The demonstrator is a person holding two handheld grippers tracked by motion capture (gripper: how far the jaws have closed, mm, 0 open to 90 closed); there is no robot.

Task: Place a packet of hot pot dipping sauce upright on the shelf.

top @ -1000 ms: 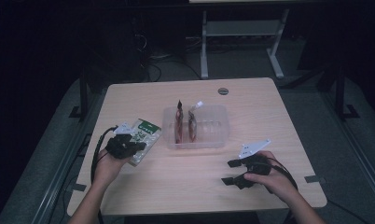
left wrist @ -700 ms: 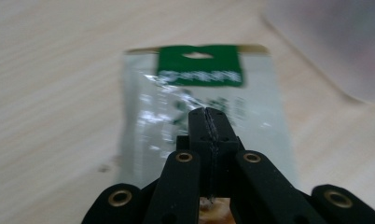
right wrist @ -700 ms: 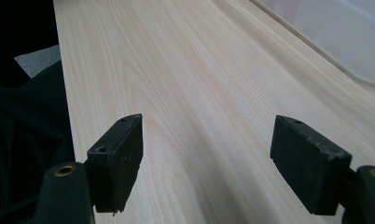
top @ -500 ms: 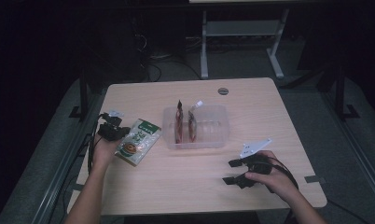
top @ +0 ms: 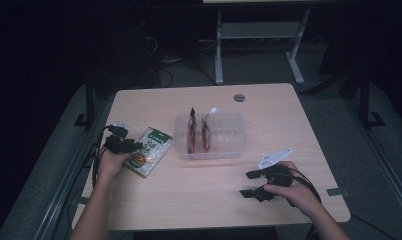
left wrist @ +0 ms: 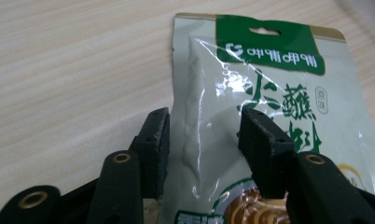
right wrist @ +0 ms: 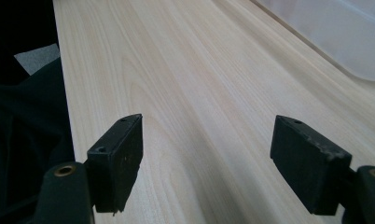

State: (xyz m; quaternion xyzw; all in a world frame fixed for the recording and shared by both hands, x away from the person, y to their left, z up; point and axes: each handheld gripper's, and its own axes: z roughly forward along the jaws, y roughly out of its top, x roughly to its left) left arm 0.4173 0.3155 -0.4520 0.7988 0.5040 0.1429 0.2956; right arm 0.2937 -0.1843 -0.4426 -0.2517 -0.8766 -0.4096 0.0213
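Room is dimly lit; surroundings beyond the tabletop are mostly lost in darkness. Tabletop is light wood-grain laminate with rounded corners, and a round grommet is set near its far edge. Grey carpeted floor is seen around it. A white metal frame with two legs and a crossbar is placed behind the tabletop. Loose cables are seen on the floor at far left. A dark stand leg is seen at right.
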